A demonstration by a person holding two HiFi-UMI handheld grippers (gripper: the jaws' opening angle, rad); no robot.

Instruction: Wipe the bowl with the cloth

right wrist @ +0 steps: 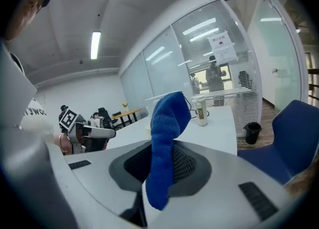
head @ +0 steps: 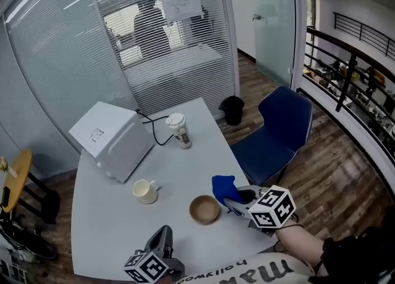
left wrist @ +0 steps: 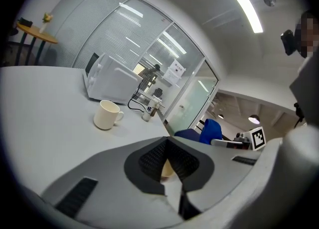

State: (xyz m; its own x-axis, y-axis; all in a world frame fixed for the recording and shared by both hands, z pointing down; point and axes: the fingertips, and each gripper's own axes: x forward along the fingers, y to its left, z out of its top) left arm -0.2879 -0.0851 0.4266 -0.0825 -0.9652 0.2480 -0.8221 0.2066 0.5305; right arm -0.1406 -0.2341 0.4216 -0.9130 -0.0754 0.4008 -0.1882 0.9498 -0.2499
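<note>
room: office with glass walls and blinds, wood floor, railing at right; a person stands behind the glass, far off
tabletop: pale grey, mostly bare, near edge just under the person
bowl: small, tan, upright, looks empty, close to the near edge, right of centre
cloth: blue, bunched, sticks up from the right gripper, just beside the bowl's right rim; can't tell if it touches, but it isn't inside the bowl
right gripper: clamped on the cloth, which runs down between the jaws with a tail hanging below; points left toward the bowl
left gripper: jaws closed together, nothing in them; near the tabletop's near edge, left of and nearer than the bowl, apart from it; bowl shows just past the tips in its own view
step: cloth is picked up and brought to the bowl, wiping looks not yet begun
next move: probably lift the cloth over the rim and press it down inside; a light bowl could skid, so the left gripper may need to open and steady the rim
mug: cream, left of the bowl, near but apart; could be bumped by a wide left sweep
white box: back left, cable running off it, well apart
lidded cup: back centre, well apart
edges: near edge close to the bowl, right edge close behind the right gripper; a hard push toward the person risks sliding the bowl off
chair: blue, off the right edge, near the right arm's side
open room: bare tabletop behind the bowl up to the lidded cup
</note>
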